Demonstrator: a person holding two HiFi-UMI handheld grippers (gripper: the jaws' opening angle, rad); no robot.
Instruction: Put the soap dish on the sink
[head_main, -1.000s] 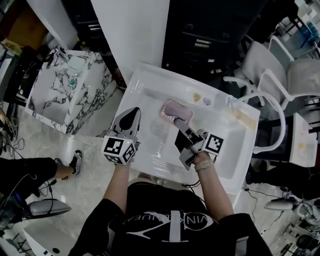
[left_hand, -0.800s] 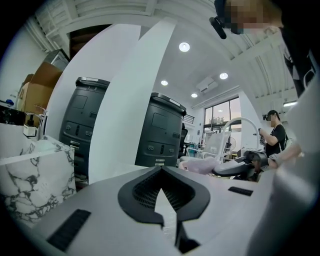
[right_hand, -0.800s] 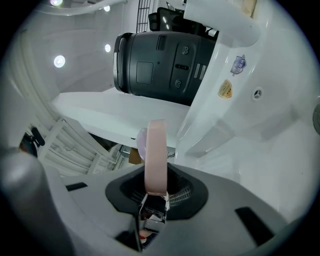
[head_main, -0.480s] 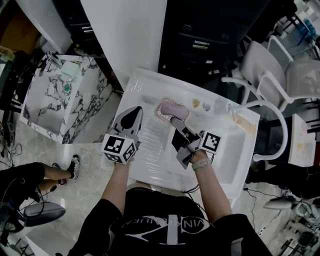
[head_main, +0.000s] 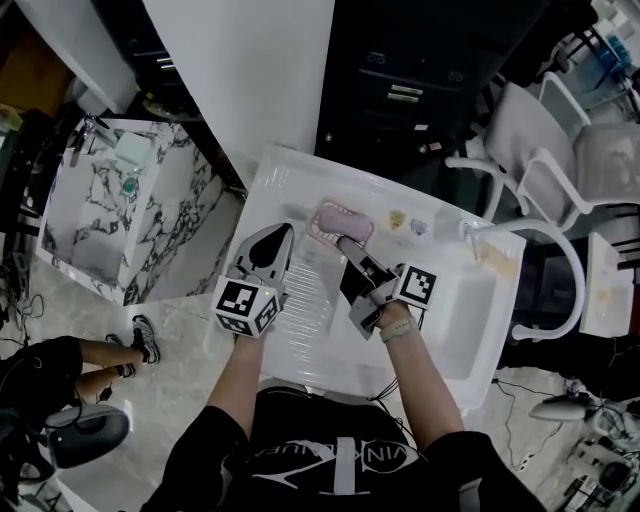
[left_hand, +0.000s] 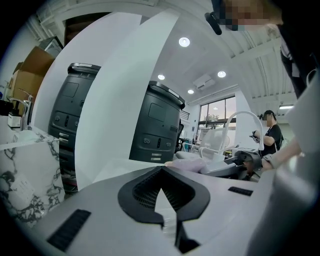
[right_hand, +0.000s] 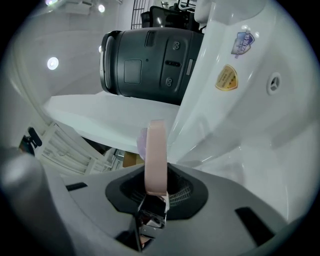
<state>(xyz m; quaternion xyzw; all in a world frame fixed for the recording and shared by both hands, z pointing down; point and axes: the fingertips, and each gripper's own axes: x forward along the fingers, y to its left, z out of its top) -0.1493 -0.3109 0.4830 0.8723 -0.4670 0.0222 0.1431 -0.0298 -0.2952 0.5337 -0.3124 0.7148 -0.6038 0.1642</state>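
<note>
The left gripper (head_main: 272, 240) hovers over the white sink (head_main: 450, 330) with its jaws together and nothing between them. Just to its right, the right gripper (head_main: 350, 248) clamps the rim of the pink soap dish (head_main: 340, 220) at the sink's back edge.

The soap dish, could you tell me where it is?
Head view, centre: the soap dish sits in the right gripper at the sink's back edge, left of two stickers.
</note>
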